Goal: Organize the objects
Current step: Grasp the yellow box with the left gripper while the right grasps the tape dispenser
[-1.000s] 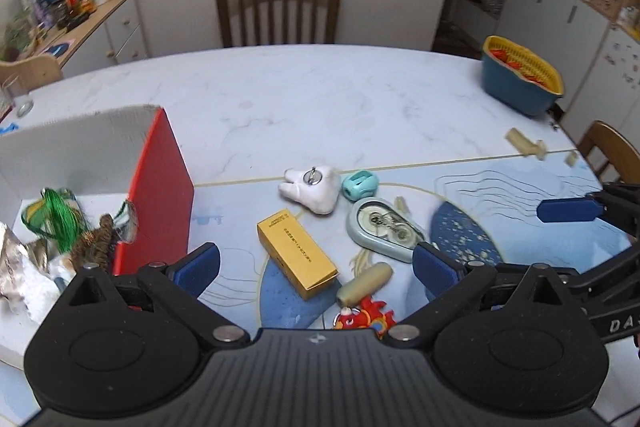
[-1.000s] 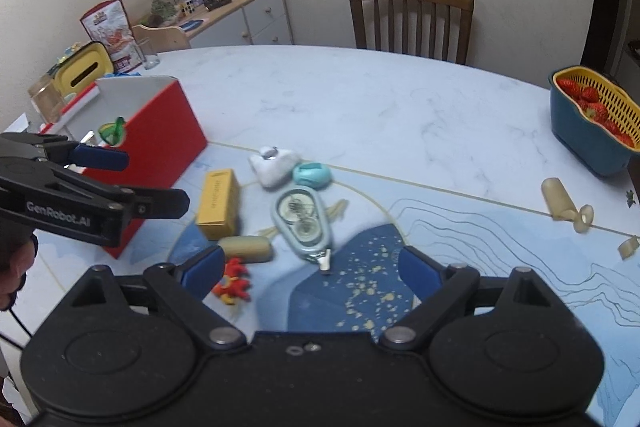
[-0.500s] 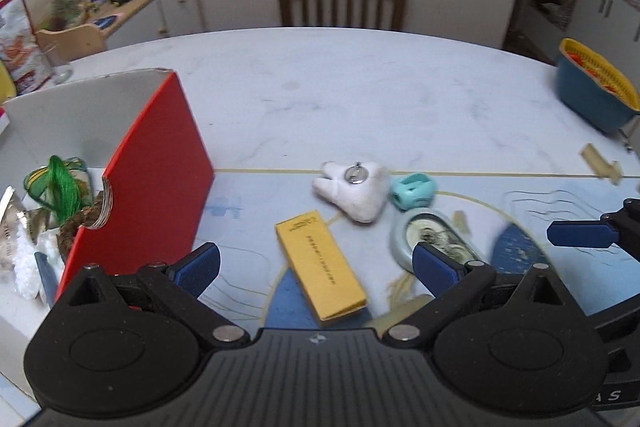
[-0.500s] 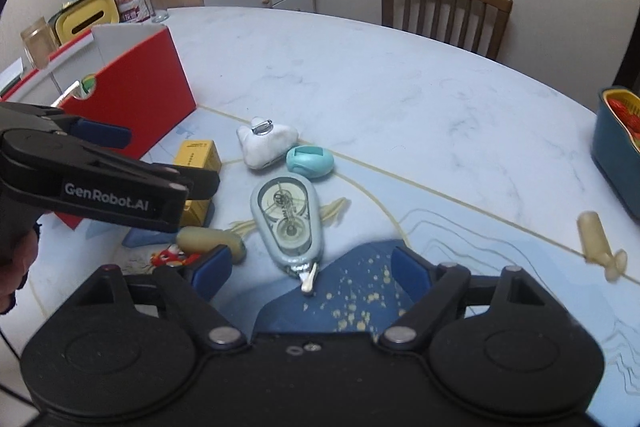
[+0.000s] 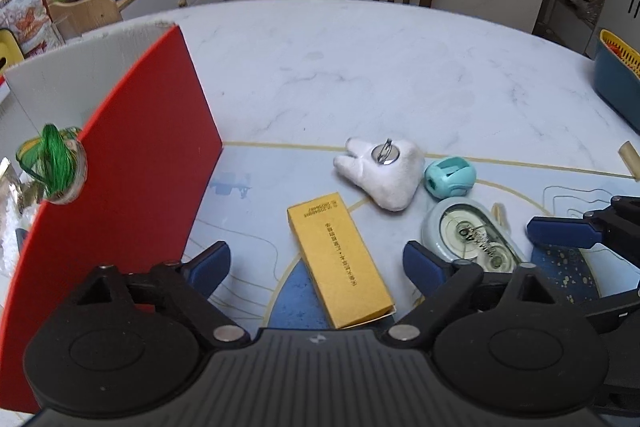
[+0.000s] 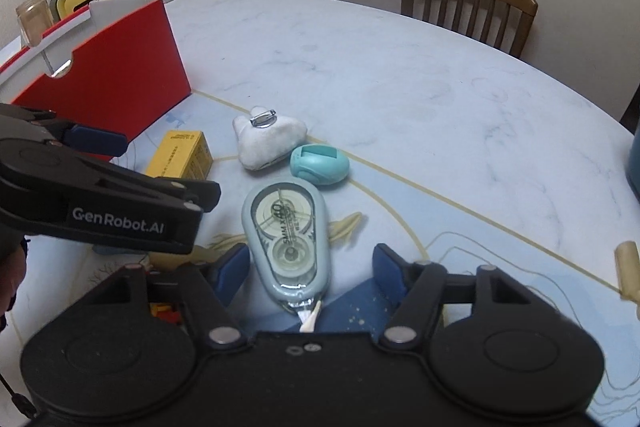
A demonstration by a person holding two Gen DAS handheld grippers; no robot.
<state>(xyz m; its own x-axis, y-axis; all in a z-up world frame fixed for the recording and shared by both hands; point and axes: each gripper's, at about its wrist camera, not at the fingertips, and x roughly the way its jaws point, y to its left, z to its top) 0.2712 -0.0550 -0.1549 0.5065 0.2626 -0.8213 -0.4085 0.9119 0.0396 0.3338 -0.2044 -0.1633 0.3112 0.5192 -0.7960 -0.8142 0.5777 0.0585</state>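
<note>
Right claw (image 6: 306, 267): jaws apart and just closing, astride the tape dispenser (image 6: 287, 241), pads not yet touching it.
Left claw (image 5: 316, 263): jaws apart and just closing, astride the yellow box (image 5: 338, 259), no contact.
Dispenser: lay on the desk (image 6: 400, 99) towards its near edge, directly ahead of the right claw.
Dispenser axis: ran along the claw's reach, tip nearest the claw, round end away.
Box axis: ran roughly along the left claw's reach, slightly slanted.
Red bin (image 5: 132, 163): stood at the left edge.

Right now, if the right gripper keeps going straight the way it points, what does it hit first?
Most likely the correction tape dispenser: it lies between the right gripper's open fingers, which have just been closing and do not yet press it. Depth is hard to judge.
</note>
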